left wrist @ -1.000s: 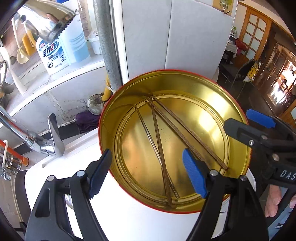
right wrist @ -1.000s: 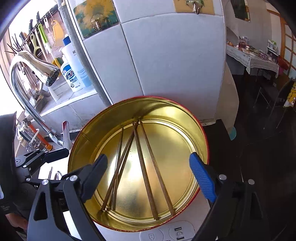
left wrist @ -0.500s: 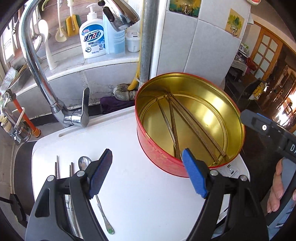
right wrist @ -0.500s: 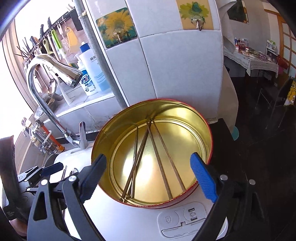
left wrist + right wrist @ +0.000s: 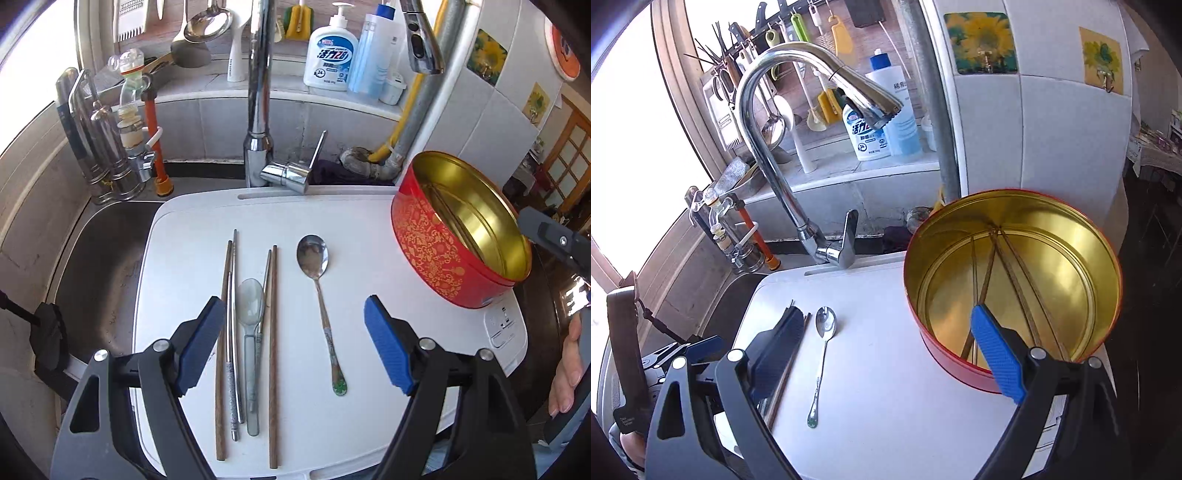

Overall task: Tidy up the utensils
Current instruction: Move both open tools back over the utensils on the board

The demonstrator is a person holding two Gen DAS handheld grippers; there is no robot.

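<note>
Overhead, both grippers gape wide, empty — white board [image 5: 332, 206] spans steel sink [image 5: 99, 258], faucet [image 5: 798, 122] behind.

- a white board [image 5: 303, 424] is lying across the steel sink [image 5: 99, 266], carrying all the utensils.
- two wooden chopsticks [image 5: 273, 350], metal chopsticks [image 5: 232, 332] and a clear plastic spoon [image 5: 251, 306] are lying side by side on its left part.
- a metal spoon [image 5: 313, 258] is lying apart to their right.
- a red tin [image 5: 428, 251] is sitting at the board's far right corner.
</note>
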